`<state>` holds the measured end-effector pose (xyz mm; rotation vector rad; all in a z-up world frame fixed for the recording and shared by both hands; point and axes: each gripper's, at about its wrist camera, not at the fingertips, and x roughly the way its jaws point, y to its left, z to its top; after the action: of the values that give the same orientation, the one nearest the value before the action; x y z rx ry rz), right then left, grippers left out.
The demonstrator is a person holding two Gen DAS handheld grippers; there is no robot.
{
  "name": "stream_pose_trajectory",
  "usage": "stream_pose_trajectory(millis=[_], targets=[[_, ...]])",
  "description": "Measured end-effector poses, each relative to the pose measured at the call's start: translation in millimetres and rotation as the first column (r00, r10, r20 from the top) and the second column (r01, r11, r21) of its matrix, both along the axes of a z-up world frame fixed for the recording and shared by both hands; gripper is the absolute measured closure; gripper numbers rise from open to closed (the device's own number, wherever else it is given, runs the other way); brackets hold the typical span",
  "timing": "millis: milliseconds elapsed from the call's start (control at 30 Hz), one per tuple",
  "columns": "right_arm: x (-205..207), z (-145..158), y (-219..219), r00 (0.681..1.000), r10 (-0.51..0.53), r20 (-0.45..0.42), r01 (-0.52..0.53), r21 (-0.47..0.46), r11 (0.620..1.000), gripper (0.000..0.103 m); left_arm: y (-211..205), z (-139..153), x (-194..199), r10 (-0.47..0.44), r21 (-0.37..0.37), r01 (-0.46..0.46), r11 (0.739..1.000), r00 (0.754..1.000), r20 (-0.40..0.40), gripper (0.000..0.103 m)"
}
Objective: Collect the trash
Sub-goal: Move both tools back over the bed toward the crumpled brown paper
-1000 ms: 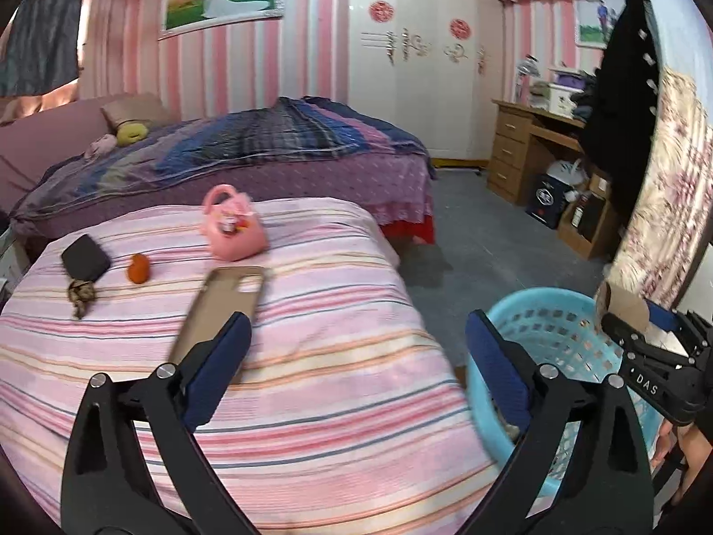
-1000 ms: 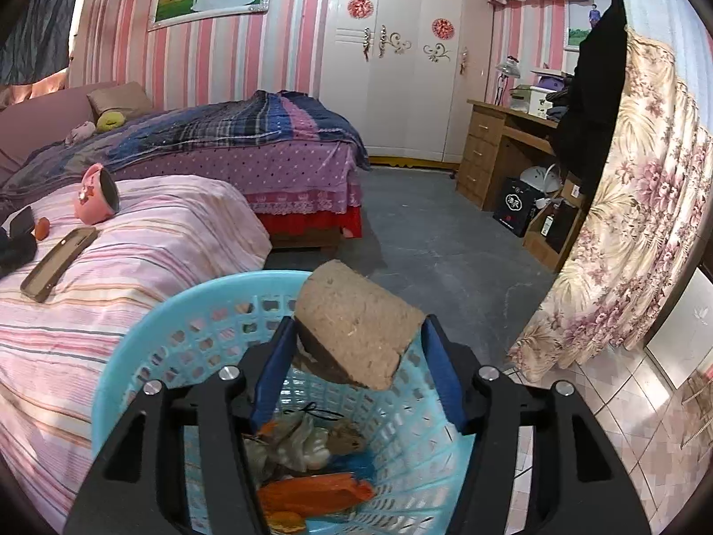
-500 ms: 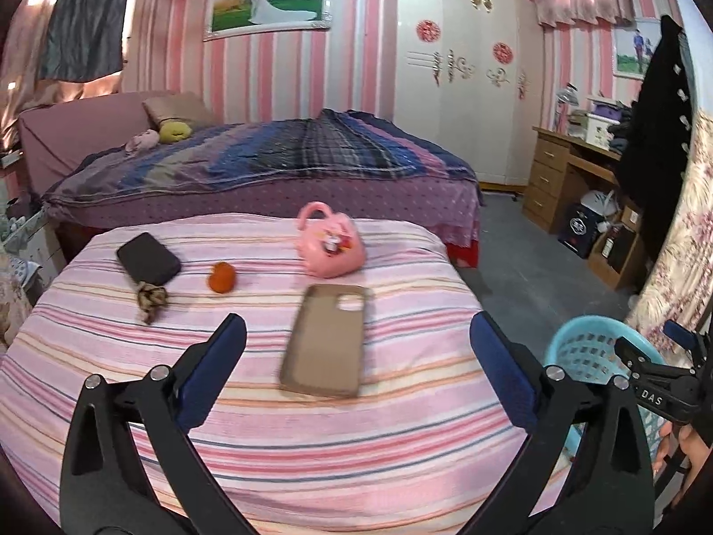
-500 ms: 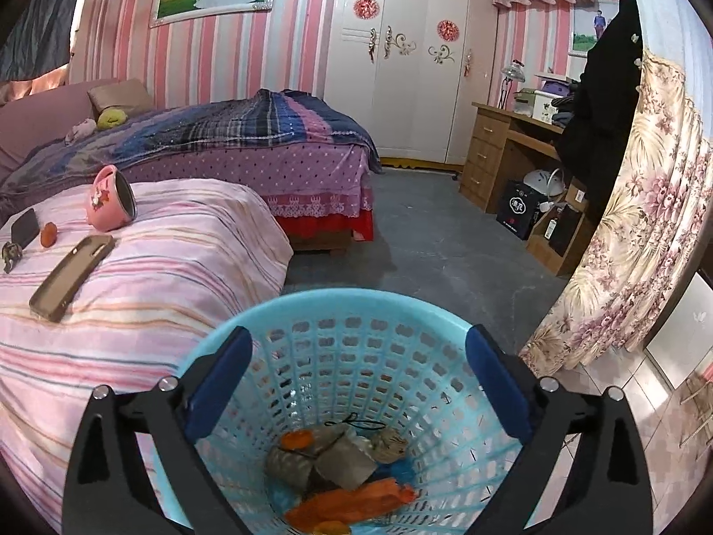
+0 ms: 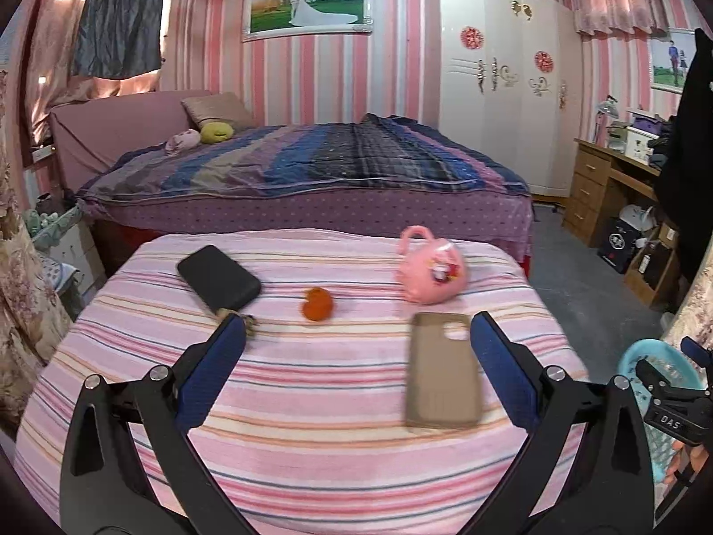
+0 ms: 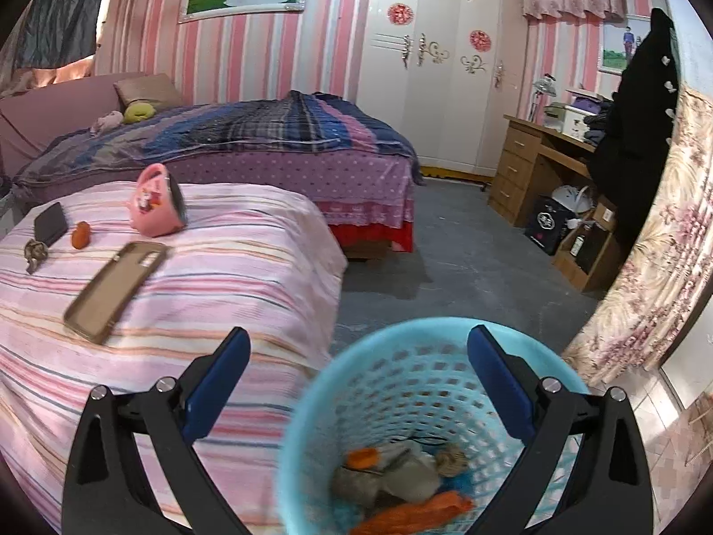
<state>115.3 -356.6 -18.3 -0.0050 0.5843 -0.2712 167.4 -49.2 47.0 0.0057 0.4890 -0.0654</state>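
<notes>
Fingers on both our grippers stand spread wide with nothing between them: the left gripper [image 5: 356,343] hangs above the striped bed [image 5: 312,401], the right gripper [image 6: 356,361] above the blue basket [image 6: 338,383] on the floor beside that bed.

We judge the job well along but not finished. The basket already holds a small heap of trash [image 6: 401,486]: orange scraps, crumpled grey-brown pieces and something blue beneath. Left on the bed we see an orange scrap [image 5: 317,304] and a small brown crumpled bit [image 6: 35,253] that look like trash. The black case [image 5: 218,275], pink toy bag [image 5: 431,271] and tan phone case [image 5: 443,376] lying there seem to be belongings, though we cannot be sure.

Seen from the left wrist, the orange scrap lies ahead of the left fingers [image 5: 214,370], roughly centred between them but beyond their tips, not touching either. The brown bit sits just past the tip of the left-hand finger, partly hidden by it.
</notes>
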Motion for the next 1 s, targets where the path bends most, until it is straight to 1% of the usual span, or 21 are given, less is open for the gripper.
stream_pose_trajectory(millis=[133, 233, 333, 367, 600, 700, 767, 867, 933, 1000], targets=[[17, 9, 25, 0.997, 0.07, 0.015, -0.07, 0.044, 0.997, 0.007, 32, 1, 17, 0.034, -0.018, -0.034, 0.999, 0.999, -0.012, 0.006], [27, 19, 44, 0.993, 0.106, 0.042, -0.108, 0.052, 0.993, 0.007, 56, -1, 29, 0.075, -0.031, -0.076, 0.997, 0.997, -0.027, 0.006], [39, 26, 61, 0.989, 0.135, 0.052, -0.137, 0.043, 0.99, 0.007, 75, -2, 41, 0.123, -0.01, -0.123, 0.992, 0.992, -0.033, 0.006], [50, 32, 74, 0.986, 0.155, 0.058, -0.157, 0.031, 0.987, 0.007, 81, -2, 46, 0.138, -0.004, -0.138, 0.99, 0.99, -0.037, 0.006], [91, 49, 117, 0.975, 0.217, 0.054, -0.219, 0.028, 0.975, 0.005, 111, 0, 65, 0.2, 0.009, -0.2, 0.98, 0.979, -0.032, 0.006], [109, 47, 133, 0.97, 0.24, 0.041, -0.241, 0.023, 0.97, 0.005, 125, -11, 73, 0.217, -0.038, -0.22, 0.975, 0.974, -0.063, 0.006], [114, 41, 137, 0.969, 0.245, 0.039, -0.246, 0.026, 0.969, 0.005, 133, -20, 79, 0.222, -0.05, -0.226, 0.973, 0.971, -0.086, 0.006], [120, 31, 141, 0.969, 0.244, 0.032, -0.245, 0.031, 0.969, 0.005, 141, -31, 83, 0.245, -0.038, -0.251, 0.967, 0.963, -0.11, 0.006], [126, 21, 145, 0.97, 0.241, 0.004, -0.241, 0.041, 0.97, 0.005, 150, -41, 87, 0.263, -0.04, -0.271, 0.962, 0.955, -0.139, 0.006], [130, 16, 145, 0.973, 0.233, -0.009, -0.232, 0.048, 0.972, 0.005, 157, -49, 89, 0.277, -0.02, -0.283, 0.959, 0.948, -0.156, 0.006]])
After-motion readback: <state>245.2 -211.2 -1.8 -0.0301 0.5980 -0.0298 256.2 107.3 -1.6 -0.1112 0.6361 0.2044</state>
